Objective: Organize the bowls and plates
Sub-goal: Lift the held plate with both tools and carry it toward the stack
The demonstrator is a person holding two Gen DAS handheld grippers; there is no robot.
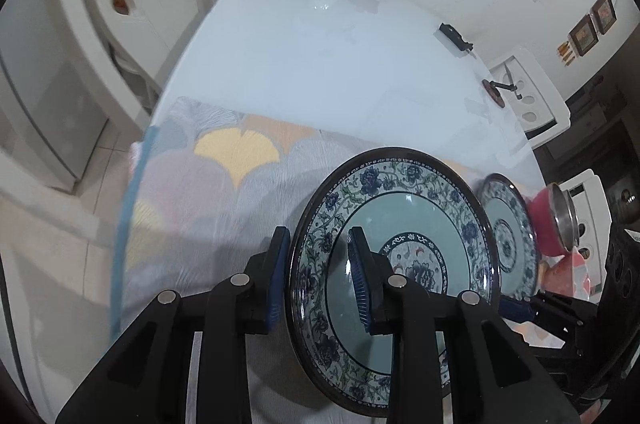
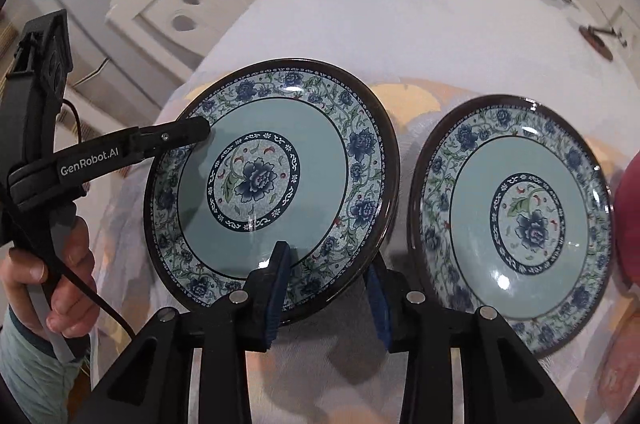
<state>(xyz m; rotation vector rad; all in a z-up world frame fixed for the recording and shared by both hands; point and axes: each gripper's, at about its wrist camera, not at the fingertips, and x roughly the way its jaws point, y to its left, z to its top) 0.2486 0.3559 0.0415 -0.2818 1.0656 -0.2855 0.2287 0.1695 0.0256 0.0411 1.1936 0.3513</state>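
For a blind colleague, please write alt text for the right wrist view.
Two tools grip one blue floral plate: the right tool at its near rim, the left tool at its left rim. A matching plate lies beside it on a patterned cloth.

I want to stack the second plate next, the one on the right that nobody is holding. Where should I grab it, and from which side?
Grip the right plate by its raised dark rim at the near edge, coming from the front with one finger above and one below. It seems to lie flat on the cloth, and its right edge is crowded by a red pot.
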